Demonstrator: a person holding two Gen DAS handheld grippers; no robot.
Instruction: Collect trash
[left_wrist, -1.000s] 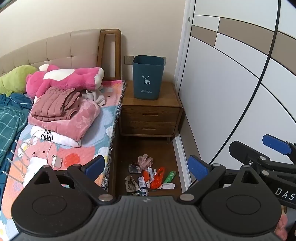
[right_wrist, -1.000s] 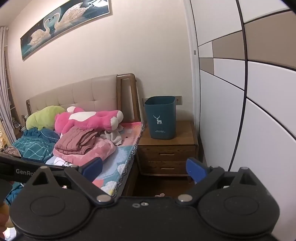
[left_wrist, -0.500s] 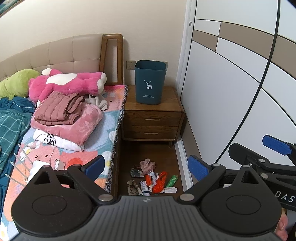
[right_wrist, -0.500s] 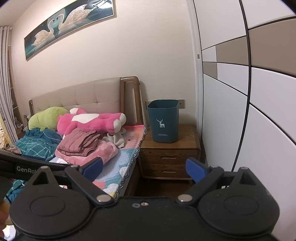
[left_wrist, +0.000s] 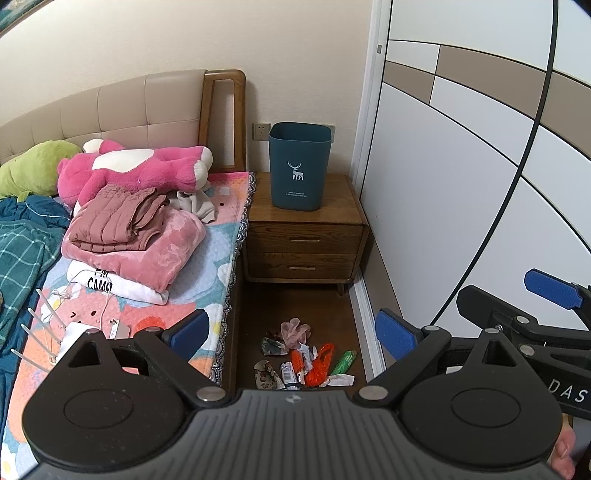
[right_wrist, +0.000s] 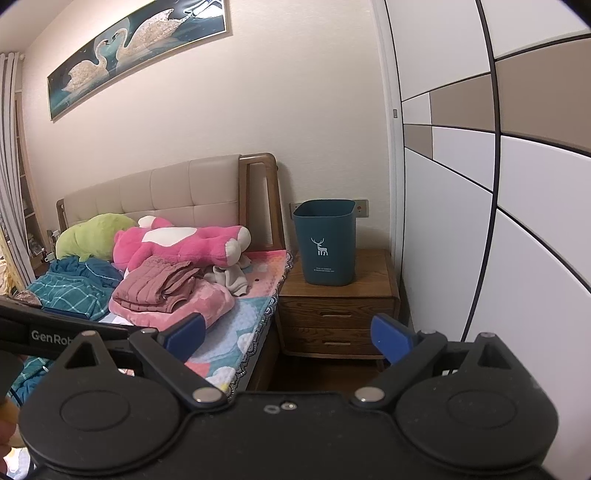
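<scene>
A pile of trash (left_wrist: 304, 360) lies on the dark wood floor between the bed and the wardrobe: crumpled wrappers, an orange piece, a green wrapper and a pink bit. A dark teal bin (left_wrist: 298, 166) with a white deer stands upright on the nightstand (left_wrist: 306, 236); it also shows in the right wrist view (right_wrist: 325, 242). My left gripper (left_wrist: 291, 334) is open and empty, well above the trash. My right gripper (right_wrist: 288, 334) is open and empty, facing the nightstand; it shows at the right of the left wrist view (left_wrist: 517, 317).
The bed (left_wrist: 118, 280) on the left carries folded clothes (left_wrist: 129, 229), a pink plush toy (left_wrist: 136, 170) and a green one. The wardrobe doors (left_wrist: 461, 184) close off the right side. The gap between them is narrow.
Both views have pulled back and tilted up a little, so the bin, nightstand and trash pile sit lower and smaller in frame. Both grippers stay open.
</scene>
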